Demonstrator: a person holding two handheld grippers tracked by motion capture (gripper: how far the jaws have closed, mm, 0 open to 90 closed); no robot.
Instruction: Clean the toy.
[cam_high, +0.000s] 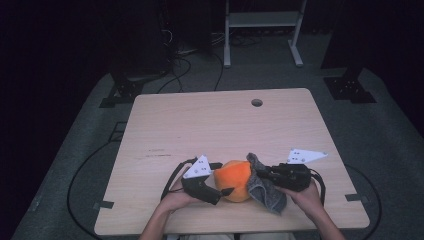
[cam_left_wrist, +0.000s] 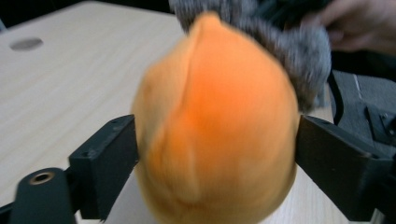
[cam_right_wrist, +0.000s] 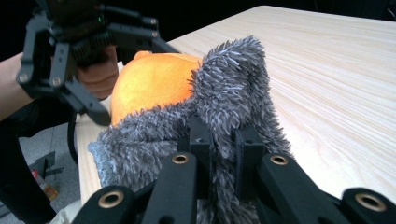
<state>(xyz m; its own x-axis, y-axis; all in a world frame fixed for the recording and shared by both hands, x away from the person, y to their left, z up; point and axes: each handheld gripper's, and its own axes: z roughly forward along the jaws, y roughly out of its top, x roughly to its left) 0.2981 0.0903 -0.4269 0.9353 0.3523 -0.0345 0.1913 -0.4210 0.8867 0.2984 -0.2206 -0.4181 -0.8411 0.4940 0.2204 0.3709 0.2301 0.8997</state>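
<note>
An orange plush ball (cam_high: 235, 180) sits near the front edge of the light wood table (cam_high: 210, 125). My left gripper (cam_high: 223, 178) comes at it from the left. In the left gripper view the ball (cam_left_wrist: 215, 126) sits between the wide-set jaws of that gripper (cam_left_wrist: 217, 154); they flank its sides without denting it. A grey fuzzy cloth (cam_high: 267, 195) lies against the ball's right side. My right gripper (cam_right_wrist: 224, 135) is shut on the cloth (cam_right_wrist: 233, 84), with the ball (cam_right_wrist: 149, 84) and the left gripper (cam_right_wrist: 126, 79) just beyond it.
A round cable hole (cam_high: 256, 102) sits near the table's far edge. Cables run over the dark floor on the left (cam_high: 75, 180), and a white frame (cam_high: 262, 20) stands behind the table. Both forearms come in over the front edge.
</note>
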